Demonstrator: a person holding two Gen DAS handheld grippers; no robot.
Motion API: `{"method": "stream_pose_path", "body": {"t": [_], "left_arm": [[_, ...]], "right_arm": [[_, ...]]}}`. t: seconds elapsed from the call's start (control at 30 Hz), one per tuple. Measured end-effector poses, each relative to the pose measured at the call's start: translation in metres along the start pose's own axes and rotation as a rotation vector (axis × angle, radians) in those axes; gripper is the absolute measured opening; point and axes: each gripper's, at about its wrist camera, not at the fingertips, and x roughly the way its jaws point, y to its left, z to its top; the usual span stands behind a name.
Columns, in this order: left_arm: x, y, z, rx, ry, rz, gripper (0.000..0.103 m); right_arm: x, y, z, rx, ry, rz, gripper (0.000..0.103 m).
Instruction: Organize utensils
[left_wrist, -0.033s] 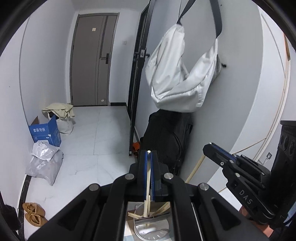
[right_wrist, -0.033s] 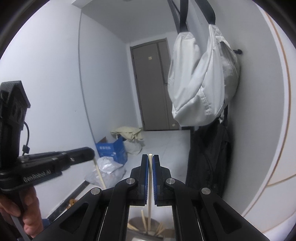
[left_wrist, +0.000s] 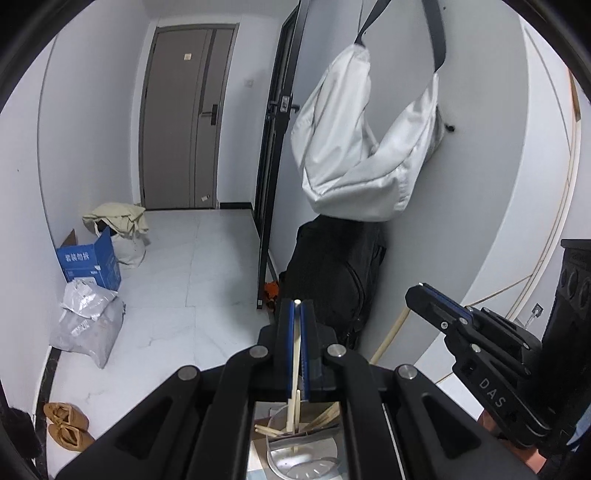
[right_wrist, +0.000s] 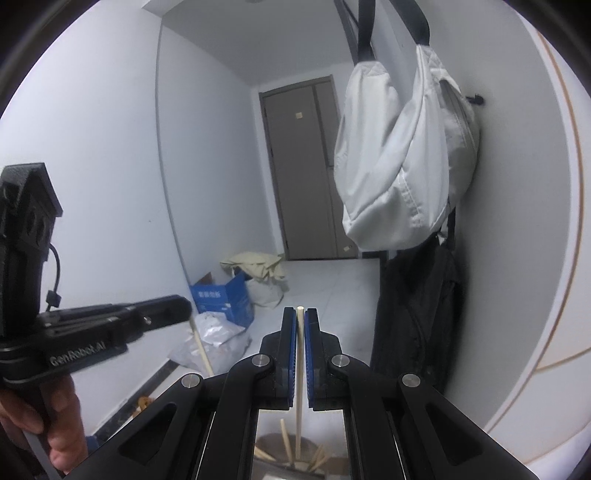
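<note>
Left gripper (left_wrist: 296, 308) is clamped tight on a pale chopstick (left_wrist: 295, 354), holding it upright above a clear holder (left_wrist: 295, 458) with more sticks below. Right gripper (right_wrist: 300, 314) pinches its own chopstick (right_wrist: 299, 362) upright too, over loose sticks (right_wrist: 284, 443). A white bag (left_wrist: 362, 155) hangs on the far wall.

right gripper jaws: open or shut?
Shut on a chopstick: the right gripper has its blue pads pressed against the pale stick running up between them.
</note>
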Motion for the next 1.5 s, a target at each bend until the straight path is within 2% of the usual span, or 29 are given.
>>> {"method": "stream_pose_path", "body": {"t": [0.37, 0.63, 1.0, 1.03, 1.17, 1.2, 1.23, 1.27, 1.3, 1.33, 1.4, 1.5], "left_arm": [[0.03, 0.027, -0.016, -0.029, 0.049, -0.003, 0.0], [0.048, 0.02, -0.017, -0.029, 0.063, -0.036, 0.0], [0.065, 0.021, -0.03, -0.01, 0.163, -0.066, 0.0], [0.069, 0.021, -0.031, -0.008, 0.191, -0.075, 0.0], [0.073, 0.028, -0.034, -0.042, 0.25, -0.094, 0.0], [0.073, 0.031, -0.032, -0.054, 0.261, -0.095, 0.0], [0.072, 0.031, -0.033, -0.06, 0.264, -0.098, 0.006], [0.069, 0.033, -0.03, -0.071, 0.264, -0.101, 0.012], [0.067, 0.033, -0.03, -0.078, 0.257, -0.1, 0.031], [0.063, 0.033, -0.029, -0.083, 0.244, -0.096, 0.053], [0.051, 0.032, -0.027, -0.092, 0.193, -0.089, 0.064], [0.041, 0.031, -0.025, -0.092, 0.168, -0.06, 0.064]], "right_arm": [[0.039, -0.015, -0.035, 0.028, 0.05, -0.003, 0.003], [0.054, -0.019, -0.058, 0.035, 0.093, -0.002, 0.003], [0.064, -0.016, -0.09, 0.044, 0.182, 0.022, 0.003], [0.065, -0.016, -0.092, 0.046, 0.189, 0.024, 0.004], [0.071, -0.02, -0.098, 0.083, 0.232, 0.049, 0.009], [0.072, -0.022, -0.099, 0.089, 0.236, 0.045, 0.013], [0.071, -0.024, -0.099, 0.095, 0.236, 0.045, 0.02], [0.068, -0.025, -0.099, 0.106, 0.232, 0.054, 0.03], [0.067, -0.027, -0.098, 0.116, 0.229, 0.066, 0.04], [0.065, -0.028, -0.098, 0.12, 0.225, 0.069, 0.042], [0.058, -0.028, -0.096, 0.115, 0.216, 0.059, 0.042], [0.044, -0.028, -0.093, 0.112, 0.197, 0.048, 0.051]]}}
